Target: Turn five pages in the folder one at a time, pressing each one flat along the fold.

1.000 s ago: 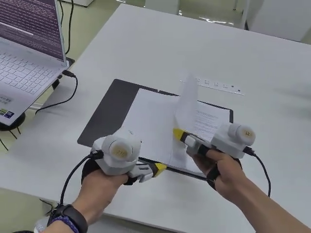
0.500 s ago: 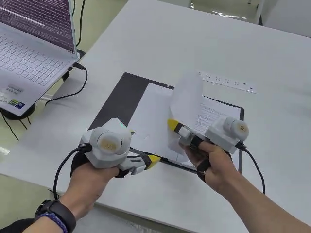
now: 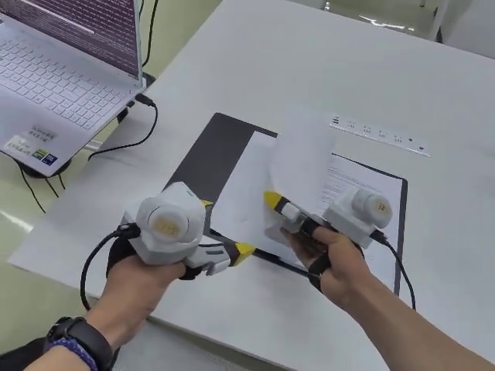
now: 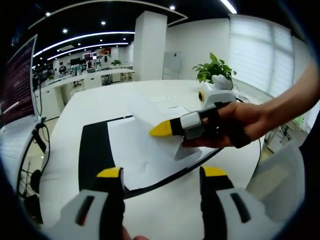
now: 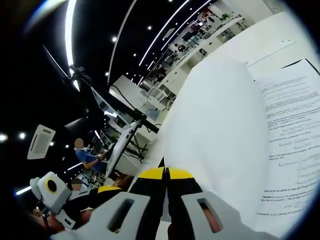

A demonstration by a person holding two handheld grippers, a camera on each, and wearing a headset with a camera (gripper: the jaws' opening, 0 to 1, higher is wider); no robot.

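R tongs (image 3: 272, 202) clamped on a page (image 3: 302, 158), held up mid-turn over open folder (image 3: 203, 158) on desk (image 3: 309, 69). L tongs (image 3: 243, 250) apart, empty, by folder's near edge. Page not yet laid flat or pressed; no. of turns done: can't tell.

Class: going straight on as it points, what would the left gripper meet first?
Likely the folder, its near edge just past the open jaws; the right gripper, shut on the lifted page, sits beyond. Depth unclear.

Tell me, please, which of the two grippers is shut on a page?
The right gripper: its jaws are pinched shut on the lifted page, whereas the left gripper is open, holding nothing.
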